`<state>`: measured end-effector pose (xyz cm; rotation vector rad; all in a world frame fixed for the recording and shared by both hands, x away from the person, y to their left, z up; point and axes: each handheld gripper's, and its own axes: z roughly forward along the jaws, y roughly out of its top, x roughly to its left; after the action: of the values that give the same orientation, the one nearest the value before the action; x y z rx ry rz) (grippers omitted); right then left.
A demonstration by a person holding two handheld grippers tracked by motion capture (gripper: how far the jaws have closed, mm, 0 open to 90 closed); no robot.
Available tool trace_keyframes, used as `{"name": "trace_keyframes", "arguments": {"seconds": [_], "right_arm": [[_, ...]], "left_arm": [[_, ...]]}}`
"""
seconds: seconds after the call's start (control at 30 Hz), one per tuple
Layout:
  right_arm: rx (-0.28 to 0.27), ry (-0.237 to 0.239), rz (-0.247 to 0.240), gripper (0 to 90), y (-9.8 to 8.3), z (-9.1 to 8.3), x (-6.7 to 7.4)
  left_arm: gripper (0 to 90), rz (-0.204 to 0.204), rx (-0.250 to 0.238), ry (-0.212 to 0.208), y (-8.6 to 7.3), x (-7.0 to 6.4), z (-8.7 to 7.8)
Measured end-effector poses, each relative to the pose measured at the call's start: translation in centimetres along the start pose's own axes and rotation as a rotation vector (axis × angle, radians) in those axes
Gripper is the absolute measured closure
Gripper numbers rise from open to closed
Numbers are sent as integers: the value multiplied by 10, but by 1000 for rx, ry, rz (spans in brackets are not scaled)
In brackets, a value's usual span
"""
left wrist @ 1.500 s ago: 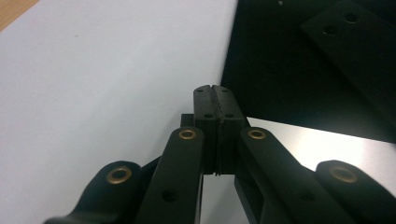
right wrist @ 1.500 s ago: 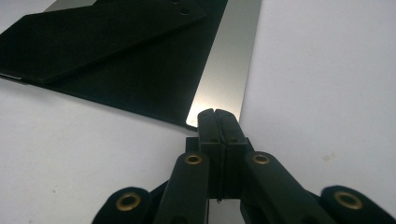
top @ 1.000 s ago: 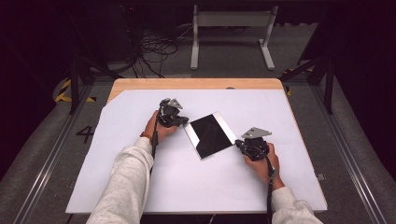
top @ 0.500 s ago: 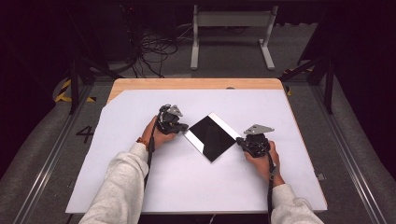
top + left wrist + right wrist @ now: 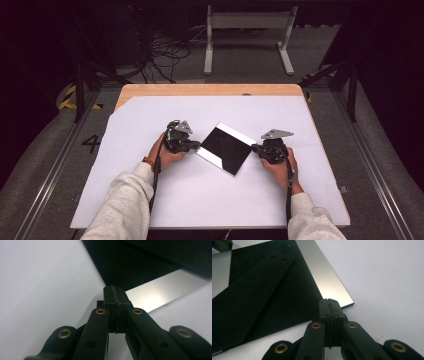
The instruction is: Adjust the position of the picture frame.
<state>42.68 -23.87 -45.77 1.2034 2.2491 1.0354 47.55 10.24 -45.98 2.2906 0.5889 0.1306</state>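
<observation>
A flat, square, mirror-like plate (image 5: 226,147) lies on the white tabletop (image 5: 210,200), turned so its corners point like a diamond. Its glossy face reflects mostly black, with a bright silvery band along the upper-right edge and another along the lower-left edge. It rests flat near the middle of the tabletop, its surface showing dark reflections in both gripper views.

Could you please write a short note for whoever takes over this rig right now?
Left gripper: shut, empty, tips at the left corner of the mirror-like square panel.
Right gripper: shut, empty, tips at the panel's right corner.
The panel lies flat, turned like a diamond, mid white sheet.
Done: both grippers brought to opposite corners.
Left: probably nudging or squaring the panel; judge that yourself.
</observation>
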Motion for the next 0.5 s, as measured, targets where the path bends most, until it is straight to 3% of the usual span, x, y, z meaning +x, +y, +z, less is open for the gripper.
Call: {"name": "trace_keyframes", "arguments": {"seconds": [0.1, 0.23, 0.5], "right_arm": [[1, -16, -20, 900, 1, 1, 2], [-1, 8, -4, 900, 2, 3, -1], [0, 35, -22, 900, 5, 6, -3]], "left_arm": [[900, -13, -12, -7, -5, -5, -2], [900, -10, -24, -28, -11, -12, -5], [900, -6, -16, -47, -18, -29, -10]]}}
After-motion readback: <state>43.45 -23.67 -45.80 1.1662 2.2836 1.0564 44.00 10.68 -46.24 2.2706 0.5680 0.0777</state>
